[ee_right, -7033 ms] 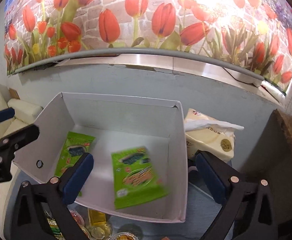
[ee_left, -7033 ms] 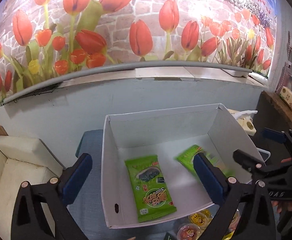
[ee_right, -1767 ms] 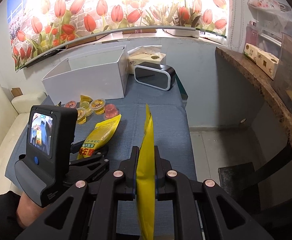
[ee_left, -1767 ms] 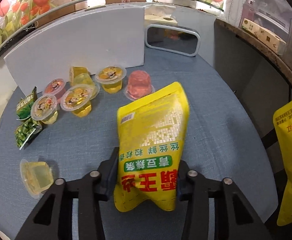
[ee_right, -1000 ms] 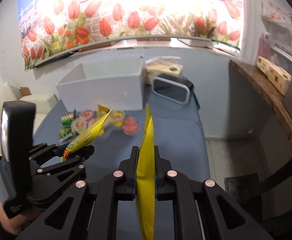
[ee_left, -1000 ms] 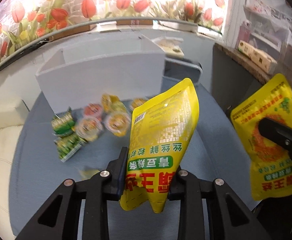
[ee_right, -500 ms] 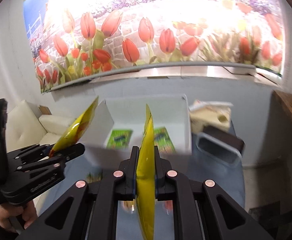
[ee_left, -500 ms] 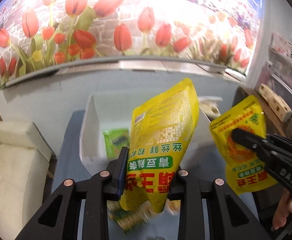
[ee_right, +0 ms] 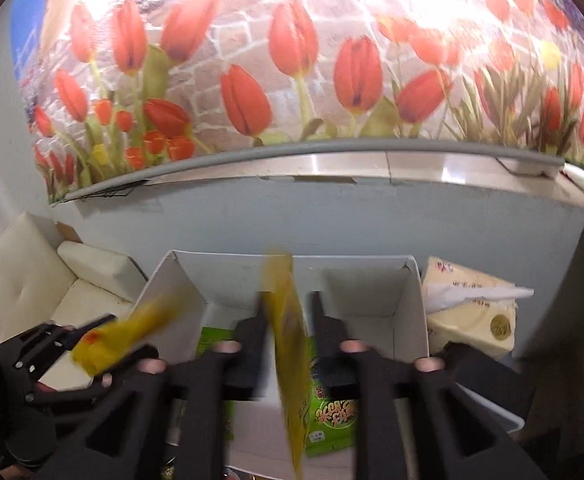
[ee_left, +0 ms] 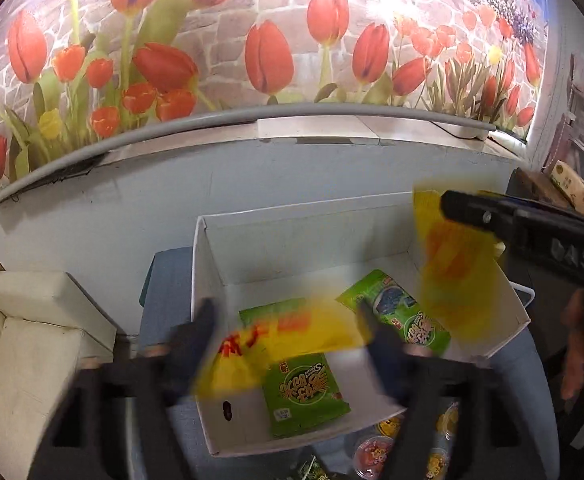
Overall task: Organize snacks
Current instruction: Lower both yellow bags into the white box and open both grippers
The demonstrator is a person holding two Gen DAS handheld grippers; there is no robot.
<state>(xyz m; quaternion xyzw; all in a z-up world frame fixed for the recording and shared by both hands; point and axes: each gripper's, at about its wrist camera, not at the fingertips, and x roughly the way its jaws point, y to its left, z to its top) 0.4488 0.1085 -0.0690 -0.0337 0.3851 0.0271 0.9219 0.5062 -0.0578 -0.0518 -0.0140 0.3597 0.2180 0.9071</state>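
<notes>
Snacks are gathering in the white box, which stands on a blue-grey cloth-covered table pushed against a pale blue wall. Two green packets lie flat on its floor, one near the front and one further back to the right. Two yellow pouches are blurred above the box: one between the left gripper's fingers over the near left part, the other edge-on between the right gripper's fingers. Both sets of jaws have just been opening and stand wide, the pads clear of the pouches, so each pouch looks loose over the box. In the left view the right gripper reaches in from the right, with fingers of a person's hand behind it. Small jelly cups sit on the cloth just in front of the box. To the right of the box a tissue pack rests near the wall. A cream sofa stands to the left of the table. Above the wall runs a grey ledge, and over it a large mural of red tulips against stonework.
</notes>
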